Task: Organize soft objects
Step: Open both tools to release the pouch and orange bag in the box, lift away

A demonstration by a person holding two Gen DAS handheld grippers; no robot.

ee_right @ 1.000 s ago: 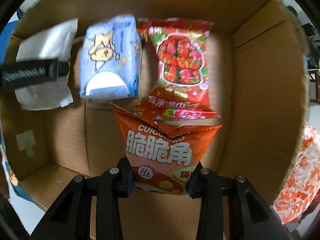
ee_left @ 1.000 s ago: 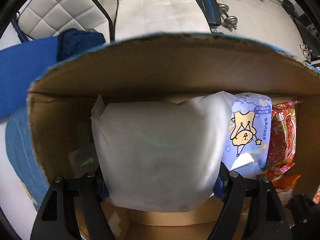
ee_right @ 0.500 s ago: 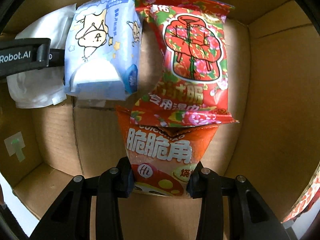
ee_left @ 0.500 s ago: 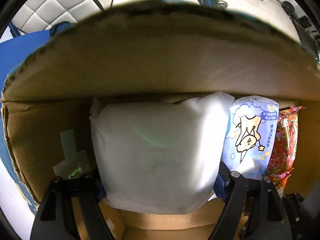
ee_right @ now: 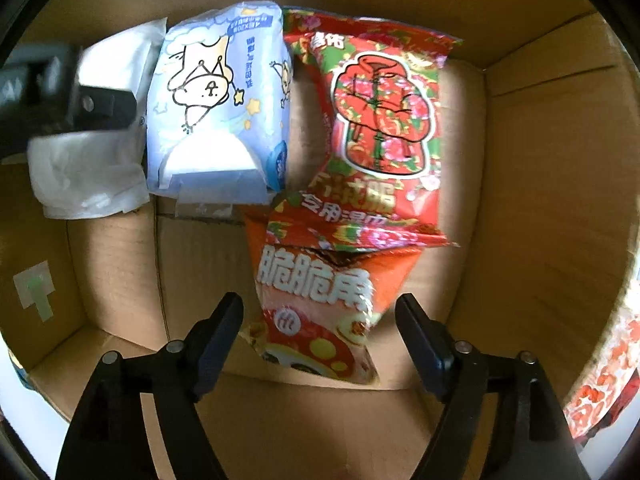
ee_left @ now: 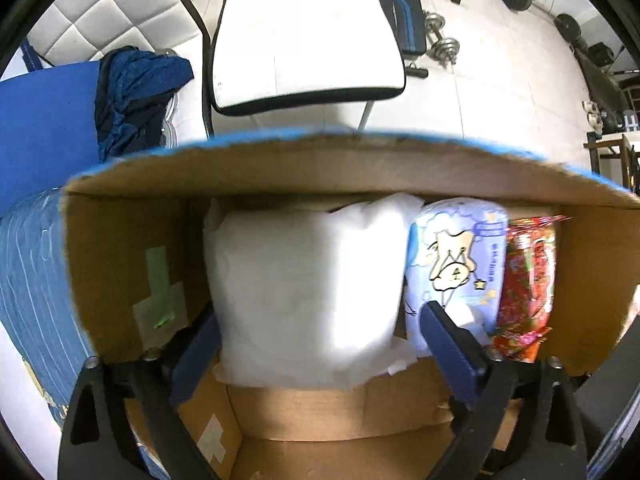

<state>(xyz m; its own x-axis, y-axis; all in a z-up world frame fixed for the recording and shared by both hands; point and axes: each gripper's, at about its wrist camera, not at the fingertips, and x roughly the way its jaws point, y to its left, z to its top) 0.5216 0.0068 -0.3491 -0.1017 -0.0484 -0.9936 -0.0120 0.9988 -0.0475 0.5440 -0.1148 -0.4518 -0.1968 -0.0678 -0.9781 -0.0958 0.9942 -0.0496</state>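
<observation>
A cardboard box (ee_left: 120, 264) holds the soft packs. A white tissue pack (ee_left: 308, 292) lies at its far left, beside a pale blue cartoon tissue pack (ee_left: 456, 264) and a red floral wipes pack (ee_left: 528, 280). My left gripper (ee_left: 316, 344) is open, its fingers either side of the white pack. In the right wrist view the white pack (ee_right: 88, 168), blue pack (ee_right: 220, 100) and red wipes pack (ee_right: 384, 120) lie in a row. An orange snack bag (ee_right: 320, 304) lies below the wipes pack. My right gripper (ee_right: 320, 320) is open around the bag.
The box's floor (ee_right: 120, 264) shows bare cardboard in front of the packs. A white chair (ee_left: 304, 40) and dumbbells (ee_left: 440, 40) stand beyond the box. Blue cloth (ee_left: 136, 88) lies at left. Another orange bag (ee_right: 604, 384) lies outside the box at right.
Both grippers have opened and let go: the left released the white tissue pack, the right released the orange snack bag. The left gripper has pulled back and upward.
</observation>
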